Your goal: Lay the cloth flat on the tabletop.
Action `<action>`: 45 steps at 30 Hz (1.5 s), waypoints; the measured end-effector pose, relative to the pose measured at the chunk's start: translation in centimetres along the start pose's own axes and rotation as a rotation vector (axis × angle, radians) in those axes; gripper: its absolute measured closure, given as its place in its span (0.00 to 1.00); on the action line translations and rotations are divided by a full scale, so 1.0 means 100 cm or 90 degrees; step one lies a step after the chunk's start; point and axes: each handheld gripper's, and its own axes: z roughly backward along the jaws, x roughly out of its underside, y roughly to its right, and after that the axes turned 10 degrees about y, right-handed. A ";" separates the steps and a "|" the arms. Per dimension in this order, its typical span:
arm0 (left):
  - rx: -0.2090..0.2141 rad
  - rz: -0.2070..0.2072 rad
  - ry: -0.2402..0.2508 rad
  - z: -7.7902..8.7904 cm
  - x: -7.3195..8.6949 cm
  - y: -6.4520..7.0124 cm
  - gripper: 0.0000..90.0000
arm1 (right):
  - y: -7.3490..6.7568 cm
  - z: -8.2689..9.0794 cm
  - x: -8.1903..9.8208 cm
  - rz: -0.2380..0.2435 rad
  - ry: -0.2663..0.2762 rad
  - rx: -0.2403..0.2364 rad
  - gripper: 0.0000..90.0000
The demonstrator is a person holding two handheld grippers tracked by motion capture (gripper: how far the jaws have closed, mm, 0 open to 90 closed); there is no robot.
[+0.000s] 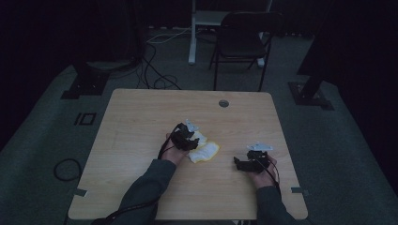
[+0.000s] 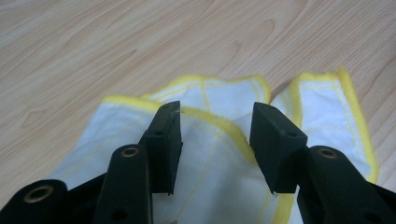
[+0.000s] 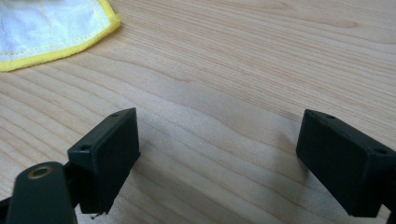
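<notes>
Left gripper sits near the middle of a light wooden table, held in the person's left hand, with its tips over a white cloth with a yellow hem; seen from the left gripper view, its two black jaws stand apart above the cloth, a folded yellow edge running across the gap between them, and the pads do not press on the fabric; the cloth lies crumpled in overlapping layers, with one flap spreading to the right; from the high view the cloth rests flat on the table just right of the left gripper and well left of the right gripper; that gripper, held in the right hand, lies toward the near right part of the table, pointing left; its own view shows the jaws spread wide over bare wood, nothing between them, and a corner of the cloth at the far left; a dark folding chair stands on the floor beyond the far edge of the table.
</notes>
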 end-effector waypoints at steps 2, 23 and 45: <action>0.000 0.004 0.001 0.001 0.001 -0.001 0.61 | 0.000 0.000 0.000 0.000 0.000 0.000 0.15; 0.032 -0.012 -0.018 0.003 0.008 0.013 0.83 | -0.001 0.000 0.000 -0.002 0.001 0.001 0.16; 0.013 0.058 0.053 0.048 0.019 -0.022 1.00 | -0.019 0.008 -0.018 -0.003 0.031 -0.043 0.62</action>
